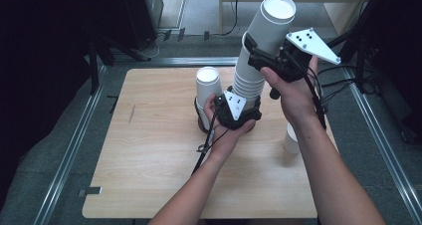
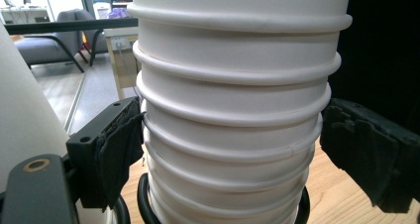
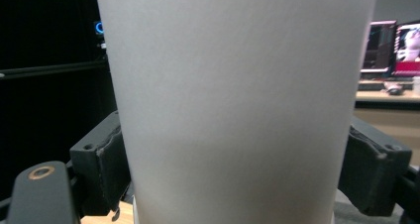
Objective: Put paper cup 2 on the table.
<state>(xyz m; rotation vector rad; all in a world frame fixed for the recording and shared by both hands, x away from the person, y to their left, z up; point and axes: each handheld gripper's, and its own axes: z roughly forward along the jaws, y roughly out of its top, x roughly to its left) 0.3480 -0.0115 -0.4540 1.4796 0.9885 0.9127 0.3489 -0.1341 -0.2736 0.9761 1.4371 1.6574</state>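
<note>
White paper cups, stacked and loose

White nested stack (image 1: 249,78) stands mid-bench in a black ring. Right gripper (image 1: 263,53) fingers clamp the top cup (image 1: 271,23), tilted. Left gripper (image 1: 238,110) fingers straddle the stack, one touching. Two single cups: one (image 1: 208,88) beside the stack, one (image 1: 291,140) near the right edge.

A light wooden table (image 1: 149,185) stands on grey carpet (image 1: 59,150) between metal floor rails (image 1: 74,140), with dark curtains (image 1: 45,41) at the left, a grey armchair (image 2: 54,40) and pale floor beyond, and lit monitors (image 3: 391,40) on a desk (image 3: 386,97).
</note>
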